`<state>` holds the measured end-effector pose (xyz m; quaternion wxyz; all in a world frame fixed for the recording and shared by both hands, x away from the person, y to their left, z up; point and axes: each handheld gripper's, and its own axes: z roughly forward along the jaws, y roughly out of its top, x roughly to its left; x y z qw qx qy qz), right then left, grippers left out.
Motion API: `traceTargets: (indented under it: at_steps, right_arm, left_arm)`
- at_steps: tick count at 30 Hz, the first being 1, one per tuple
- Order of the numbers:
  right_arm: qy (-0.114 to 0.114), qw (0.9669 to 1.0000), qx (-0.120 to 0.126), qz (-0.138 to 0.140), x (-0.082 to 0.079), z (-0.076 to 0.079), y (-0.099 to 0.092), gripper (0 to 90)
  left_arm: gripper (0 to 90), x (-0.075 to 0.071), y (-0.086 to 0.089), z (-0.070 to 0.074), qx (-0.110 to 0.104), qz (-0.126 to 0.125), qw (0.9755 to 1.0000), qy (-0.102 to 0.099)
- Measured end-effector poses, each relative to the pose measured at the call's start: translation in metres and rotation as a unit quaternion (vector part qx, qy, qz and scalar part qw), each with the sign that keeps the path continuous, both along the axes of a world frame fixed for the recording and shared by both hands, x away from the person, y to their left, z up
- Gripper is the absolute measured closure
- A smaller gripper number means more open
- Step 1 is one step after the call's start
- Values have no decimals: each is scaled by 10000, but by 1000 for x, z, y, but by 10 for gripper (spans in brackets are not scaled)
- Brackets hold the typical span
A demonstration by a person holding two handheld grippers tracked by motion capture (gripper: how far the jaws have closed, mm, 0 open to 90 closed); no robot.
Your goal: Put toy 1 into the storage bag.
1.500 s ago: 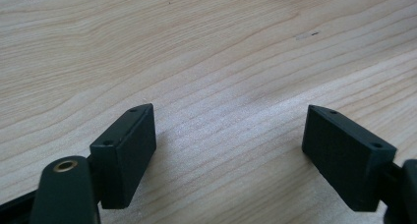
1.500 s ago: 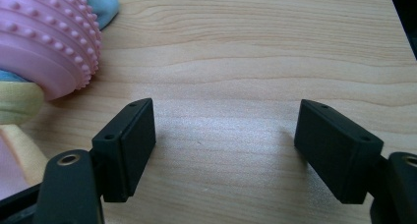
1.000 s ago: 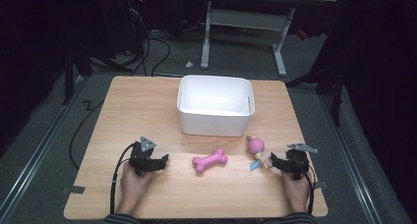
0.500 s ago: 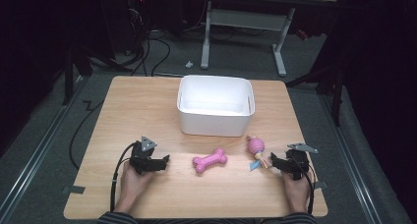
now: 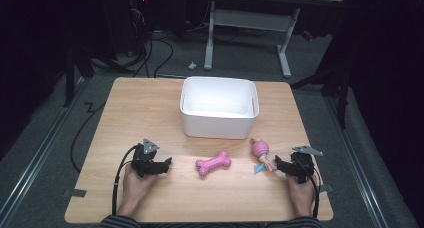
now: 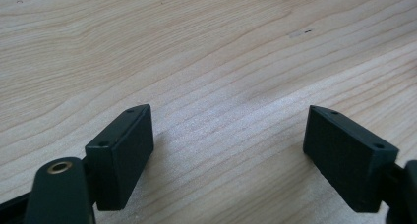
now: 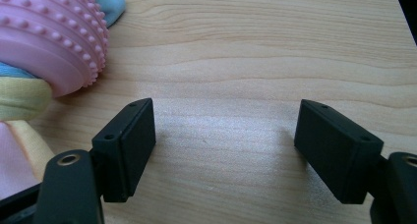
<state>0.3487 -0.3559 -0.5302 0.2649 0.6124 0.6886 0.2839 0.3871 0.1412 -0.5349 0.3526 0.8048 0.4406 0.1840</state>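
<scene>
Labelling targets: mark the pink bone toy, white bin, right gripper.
pink bone toy (image 5: 213,163), high view, middle of shaft
white bin (image 5: 218,125), high view, front wall
right gripper (image 7: 223,150), right gripper view, gap between open fingertips

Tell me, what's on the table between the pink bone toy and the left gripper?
Nothing. In the high view, only bare wooden table lies between the left gripper and the pink bone toy. The left gripper view shows bare wood between its open jaws too.

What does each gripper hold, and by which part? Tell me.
Nothing. The left gripper and right gripper stand open over bare table; the pink knobbed toy lies beside the right one's jaws.
</scene>
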Motion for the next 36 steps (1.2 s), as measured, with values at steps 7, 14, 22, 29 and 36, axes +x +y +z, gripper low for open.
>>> traceTargets:
  at_steps: [7,14,22,29,36]
  right_arm:
    - [-3,10000,1,-1,0,0,0,237]
    - [-7,10000,-3,-2,0,0,0,237]
    - [-8,10000,-1,-2,0,0,0,236]
    - [3,10000,5,1,0,0,0,237]
    - [7,10000,4,4,0,0,0,237]
  left_arm:
    - [202,-2,2,3,-30,-15,10000,8]
    - [206,-7,5,10,-116,-58,9999,-18]
    - [205,-13,9,21,-235,-168,9996,-25]
    - [204,-18,7,29,-320,-316,9990,-26]
    - [221,-22,-1,39,-276,-593,9979,-30]
